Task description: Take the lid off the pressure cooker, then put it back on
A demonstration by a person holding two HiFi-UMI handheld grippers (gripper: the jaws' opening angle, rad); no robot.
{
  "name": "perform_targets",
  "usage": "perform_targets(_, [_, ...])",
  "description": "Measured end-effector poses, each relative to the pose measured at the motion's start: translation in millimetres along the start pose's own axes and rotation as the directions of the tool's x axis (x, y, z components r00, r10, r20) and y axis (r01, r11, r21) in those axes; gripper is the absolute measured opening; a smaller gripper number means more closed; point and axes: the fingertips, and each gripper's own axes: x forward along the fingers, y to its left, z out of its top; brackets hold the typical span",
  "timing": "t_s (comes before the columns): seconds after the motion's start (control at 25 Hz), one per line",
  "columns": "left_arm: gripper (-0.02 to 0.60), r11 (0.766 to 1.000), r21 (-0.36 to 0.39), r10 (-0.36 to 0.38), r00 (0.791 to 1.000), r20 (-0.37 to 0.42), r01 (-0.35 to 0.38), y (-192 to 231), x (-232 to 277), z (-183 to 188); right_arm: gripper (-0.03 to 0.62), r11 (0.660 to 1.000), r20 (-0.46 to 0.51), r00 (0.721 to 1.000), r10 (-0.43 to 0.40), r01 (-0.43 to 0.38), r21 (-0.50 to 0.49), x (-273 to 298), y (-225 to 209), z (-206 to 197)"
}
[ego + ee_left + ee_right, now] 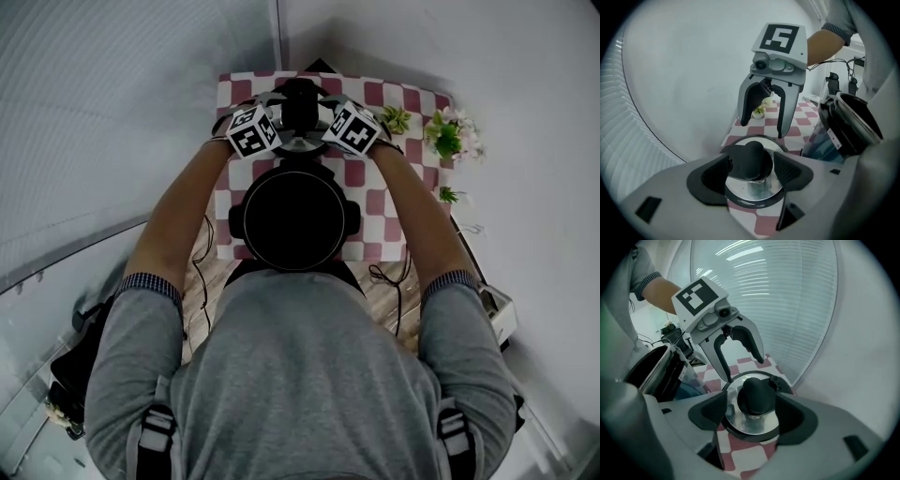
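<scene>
The left hand-held gripper (pixel 752 172) and right hand-held gripper (pixel 752 411) are hovering with jaws apart, framing the lid's black knob (pixel 754 397) from opposite sides, probably readying a lift. The pressure cooker (pixel 300 141) is sitting upper-centre on the checkered tabletop (pixel 375 202).

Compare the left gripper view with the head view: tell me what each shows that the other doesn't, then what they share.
Left gripper view only: the left gripper, jaws apart with the black knob between them, and the right gripper seen head-on, jaws open. Head view only: the person's grey-shirted back, the left forearm and the left gripper's marker cube. Both: the checkered cloth, the steel lid and a small potted plant.
</scene>
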Motion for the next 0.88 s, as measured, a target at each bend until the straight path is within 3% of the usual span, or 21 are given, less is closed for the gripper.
perform_targets(0.4, [0.324, 0.994, 0.033, -0.101, 0.989, -0.111, 0.105, 0.9, 39.4, -24.0, 0.336, 0.996, -0.111, 0.993, 0.04, -0.049, -0.078, 47.7, -11.1, -21.1])
perform_targets(0.88, [0.324, 0.978, 0.024, -0.2, 0.964, -0.177, 0.208, -2.7, 68.4, -41.7, 0.334, 0.984, -0.143, 0.982, 0.127, -0.143, -0.106, 78.5, -15.3, -22.7])
